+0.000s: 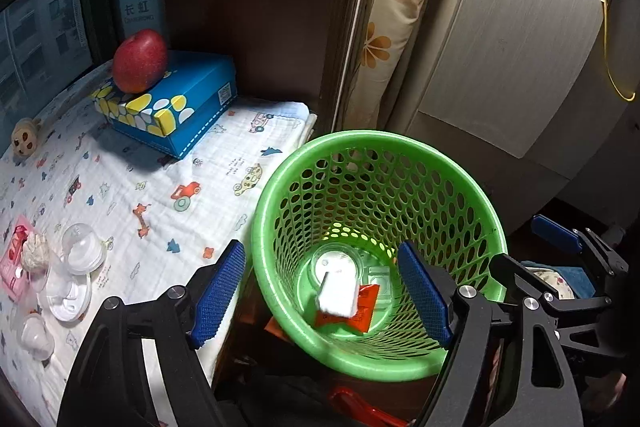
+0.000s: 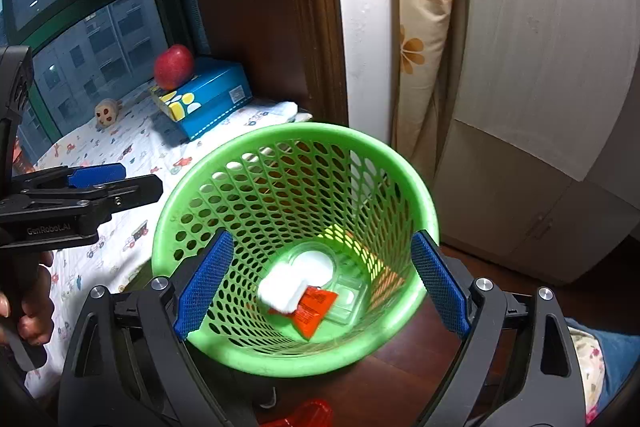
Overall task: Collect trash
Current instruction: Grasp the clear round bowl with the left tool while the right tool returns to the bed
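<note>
A green mesh wastebasket [image 1: 280,187] [image 2: 192,187] stands on the floor beside the cloth-covered surface. In it lie a white packet [image 1: 338,294] [image 2: 280,289], an orange-red wrapper [image 1: 366,311] [image 2: 316,307] and a clear plastic tray [image 1: 376,277] [image 2: 348,297]. My left gripper [image 1: 322,291] is open and empty above the basket's near rim. My right gripper [image 2: 320,279] is open and empty over the basket. More trash lies on the cloth at the left: clear plastic cups and lids [image 1: 82,253], a crumpled wad [image 1: 36,251], a pink wrapper [image 1: 14,263].
A blue tissue box [image 1: 176,103] [image 2: 212,99] with a red apple [image 1: 140,61] [image 2: 174,66] on it sits at the back of the patterned cloth [image 1: 160,195]. A small toy [image 1: 25,141] [image 2: 107,113] lies near the window. A wardrobe [image 1: 500,47] stands right.
</note>
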Available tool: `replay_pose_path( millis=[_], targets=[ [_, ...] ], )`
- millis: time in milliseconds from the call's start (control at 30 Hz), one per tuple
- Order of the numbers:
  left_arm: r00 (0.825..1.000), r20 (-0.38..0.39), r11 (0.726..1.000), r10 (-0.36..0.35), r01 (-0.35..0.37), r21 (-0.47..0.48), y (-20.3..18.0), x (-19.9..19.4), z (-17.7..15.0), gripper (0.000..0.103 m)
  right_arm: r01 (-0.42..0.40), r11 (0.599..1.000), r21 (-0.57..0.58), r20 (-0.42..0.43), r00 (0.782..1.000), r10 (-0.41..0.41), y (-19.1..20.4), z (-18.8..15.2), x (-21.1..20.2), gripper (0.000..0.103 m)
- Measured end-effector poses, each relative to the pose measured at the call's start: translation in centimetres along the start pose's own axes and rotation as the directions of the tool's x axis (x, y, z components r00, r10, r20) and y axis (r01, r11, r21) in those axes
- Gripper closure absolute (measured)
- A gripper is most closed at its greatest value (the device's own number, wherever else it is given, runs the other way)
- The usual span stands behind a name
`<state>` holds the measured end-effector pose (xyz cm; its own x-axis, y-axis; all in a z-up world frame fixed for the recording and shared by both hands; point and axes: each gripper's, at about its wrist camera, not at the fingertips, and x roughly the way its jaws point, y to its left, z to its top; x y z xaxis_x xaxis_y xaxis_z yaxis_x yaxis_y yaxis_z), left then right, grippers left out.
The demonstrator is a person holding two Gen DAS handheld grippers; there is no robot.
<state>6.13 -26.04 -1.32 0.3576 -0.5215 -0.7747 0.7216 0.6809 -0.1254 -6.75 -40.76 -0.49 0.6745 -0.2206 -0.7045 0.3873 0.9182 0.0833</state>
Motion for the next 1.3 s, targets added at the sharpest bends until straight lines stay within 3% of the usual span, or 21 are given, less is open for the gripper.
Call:
replay_pose_path(
  millis=[300,533,700,1033,1167,1300],
  targets=[
    [0.993,0.020,0.990,0.116,-0.114,-0.078,5.2,-3.0,-2.5,0.027,-0.065,0.996,-0.054,-0.007,0.998,0.065,3.7,0.6,0.9,0.014],
    [0.973,0.015,0.955,0.232,-0.225,-0.191,11.2,-5.2,-4.3,0.023,-0.127,0.986,-0.111,-0.019,0.992,0.125,8.0,1.4,2.0,0.014],
    [0.949,-0.028,0.899,0.313,-0.306,-0.313,16.6,-6.6,-6.6,0.022,-0.171,0.973,-0.153,-0.029,0.985,0.169,11.2,1.8,2.8,0.013],
    [0.902,-0.168,0.737,0.399,-0.424,-0.526,26.7,-7.6,-11.3,0.019,-0.248,0.945,-0.213,-0.072,0.969,0.238,16.8,2.1,4.7,0.013],
    [0.903,-0.204,0.688,0.379,-0.422,-0.591,29.4,-6.9,-12.5,0.017,-0.269,0.935,-0.231,-0.080,0.963,0.257,18.5,2.2,5.3,0.013],
    [0.905,-0.220,0.667,0.365,-0.419,-0.617,30.9,-5.9,-12.9,0.017,-0.283,0.927,-0.246,-0.097,0.959,0.267,19.9,2.4,6.1,0.013]
  ],
)
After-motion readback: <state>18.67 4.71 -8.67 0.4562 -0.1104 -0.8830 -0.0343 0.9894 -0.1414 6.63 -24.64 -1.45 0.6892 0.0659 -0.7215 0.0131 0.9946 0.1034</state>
